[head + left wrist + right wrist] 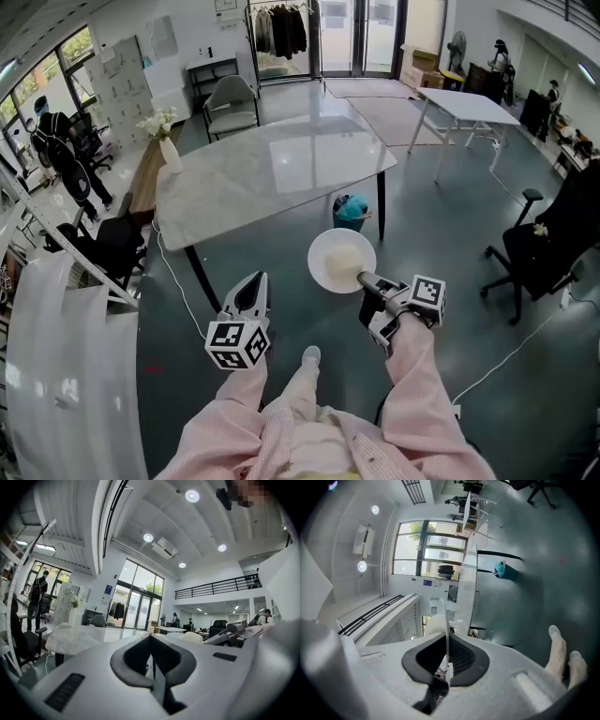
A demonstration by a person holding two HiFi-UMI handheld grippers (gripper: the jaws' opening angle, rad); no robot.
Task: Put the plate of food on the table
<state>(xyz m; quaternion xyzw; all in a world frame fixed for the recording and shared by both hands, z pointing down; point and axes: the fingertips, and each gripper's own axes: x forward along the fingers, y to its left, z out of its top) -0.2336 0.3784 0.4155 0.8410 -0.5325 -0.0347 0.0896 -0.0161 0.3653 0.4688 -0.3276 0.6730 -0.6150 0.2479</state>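
A white plate with a pale mound of food hangs over the dark floor, in front of the near edge of the marble table. My right gripper is shut on the plate's near rim. In the right gripper view the plate shows edge-on as a thin white line pinched between the dark pads, with the pale food to its left. My left gripper is held lower left of the plate, apart from it. In the left gripper view, that left gripper is shut with nothing between its pads.
A white vase of flowers stands on the table's left end. A teal bin sits by a table leg, just beyond the plate. A black office chair is at the right and a grey chair behind the table. People stand at far left.
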